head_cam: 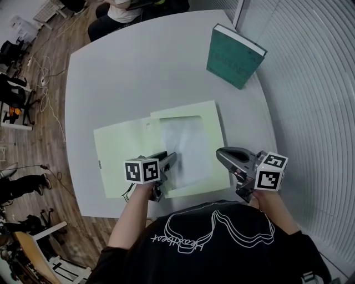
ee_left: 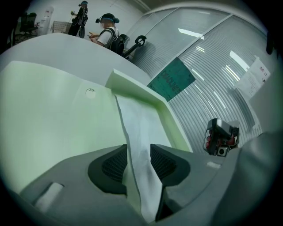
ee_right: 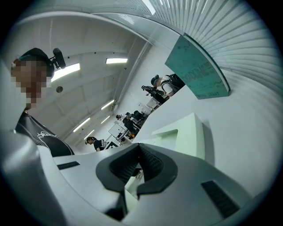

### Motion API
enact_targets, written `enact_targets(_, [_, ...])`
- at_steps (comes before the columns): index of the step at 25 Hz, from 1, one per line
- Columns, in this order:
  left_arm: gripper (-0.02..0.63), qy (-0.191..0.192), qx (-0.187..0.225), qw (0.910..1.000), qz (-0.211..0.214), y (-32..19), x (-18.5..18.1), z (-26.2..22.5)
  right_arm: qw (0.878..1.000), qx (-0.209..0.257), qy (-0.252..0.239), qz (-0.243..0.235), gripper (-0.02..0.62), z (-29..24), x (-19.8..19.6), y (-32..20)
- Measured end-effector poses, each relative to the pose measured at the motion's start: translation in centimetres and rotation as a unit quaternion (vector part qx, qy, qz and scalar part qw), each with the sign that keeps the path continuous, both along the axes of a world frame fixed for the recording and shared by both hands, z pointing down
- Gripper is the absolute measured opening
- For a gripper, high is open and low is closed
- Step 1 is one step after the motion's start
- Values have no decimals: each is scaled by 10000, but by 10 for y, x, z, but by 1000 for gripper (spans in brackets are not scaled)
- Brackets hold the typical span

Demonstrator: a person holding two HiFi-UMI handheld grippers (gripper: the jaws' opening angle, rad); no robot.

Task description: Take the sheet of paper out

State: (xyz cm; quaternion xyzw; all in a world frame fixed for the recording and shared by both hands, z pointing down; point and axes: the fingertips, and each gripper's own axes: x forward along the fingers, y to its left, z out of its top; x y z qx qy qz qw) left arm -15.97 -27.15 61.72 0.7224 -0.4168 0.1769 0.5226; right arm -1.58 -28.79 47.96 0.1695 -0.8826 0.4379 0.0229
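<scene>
A pale green folder (head_cam: 125, 152) lies open on the grey table (head_cam: 133, 77). A white sheet of paper (head_cam: 186, 147) sticks out of its right-hand pocket (head_cam: 213, 119). My left gripper (head_cam: 168, 165) is shut on the sheet's near edge. In the left gripper view the white sheet (ee_left: 139, 119) runs up from between the left gripper (ee_left: 138, 152) pads into the folder (ee_left: 57, 110). My right gripper (head_cam: 224, 158) is at the folder's near right edge. In the right gripper view the right gripper (ee_right: 138, 154) is shut, with a pale green folder edge (ee_right: 132, 187) between its pads.
A teal book (head_cam: 234, 55) lies at the table's far right, near the blinds (head_cam: 310, 100). A person (head_cam: 125, 11) sits at the far side. Chairs and cables are on the wooden floor (head_cam: 47, 138) to the left. The table's near edge is just under my hands.
</scene>
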Motion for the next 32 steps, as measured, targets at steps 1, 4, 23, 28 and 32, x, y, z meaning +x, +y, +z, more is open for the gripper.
enact_targets(1, [167,1,-17,10000,14,2,1,-1,10000,-27,-13,-28,9,0,-1,2])
enact_targets(4, [166,-81,-44,10000,26,1,4,1,9999,-115,-25,-113,9,8,-1,-2])
enact_targets(23, [14,-518,-236,9984,43,-14,-2,16,9994,-283,-111,-169,9,38,14,-33])
enact_targets(28, [14,-465,-159,9988,50,-18,-1,15,9996,-247,-86,-67,9,35,14,-28])
enact_targets(32, [13,-354,-102,9993,71,-14,-6,9,9997,-220,-67,85,9,24,8,-13])
